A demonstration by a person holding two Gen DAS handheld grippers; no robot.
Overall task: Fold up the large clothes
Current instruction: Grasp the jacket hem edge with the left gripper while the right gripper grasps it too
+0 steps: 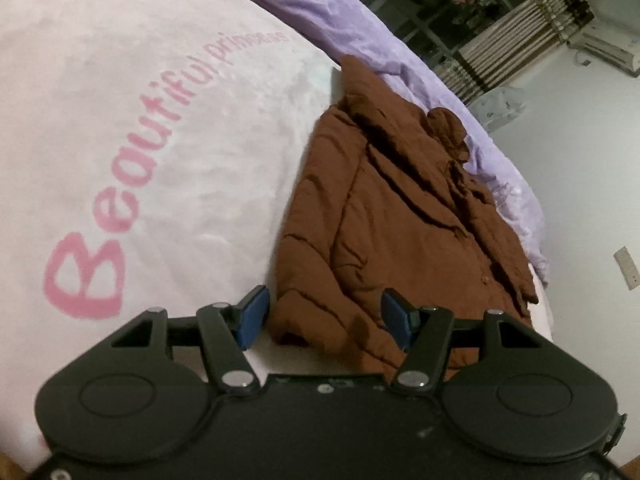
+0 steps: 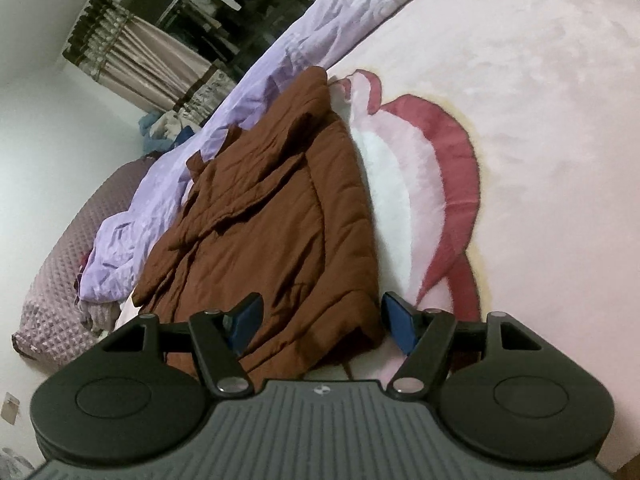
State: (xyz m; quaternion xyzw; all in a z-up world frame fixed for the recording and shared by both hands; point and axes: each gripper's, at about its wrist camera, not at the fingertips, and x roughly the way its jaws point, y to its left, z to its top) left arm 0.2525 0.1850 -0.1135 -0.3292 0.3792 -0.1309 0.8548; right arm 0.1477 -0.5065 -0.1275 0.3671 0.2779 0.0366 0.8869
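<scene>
In the left wrist view, a pink blanket with the words "Beautiful princess" fills the left side, its far edge cut off by the frame. The left gripper hangs with its blue pads spread wide, holding nothing. Just beyond it lies the brown jacket, folded into a rumpled bundle on the blanket; its near hem is hidden behind the gripper body. A purple sheet runs along the far right edge.

In the right wrist view, the jacket sits left of centre. The right gripper is also spread wide, with nothing between its pads.
</scene>
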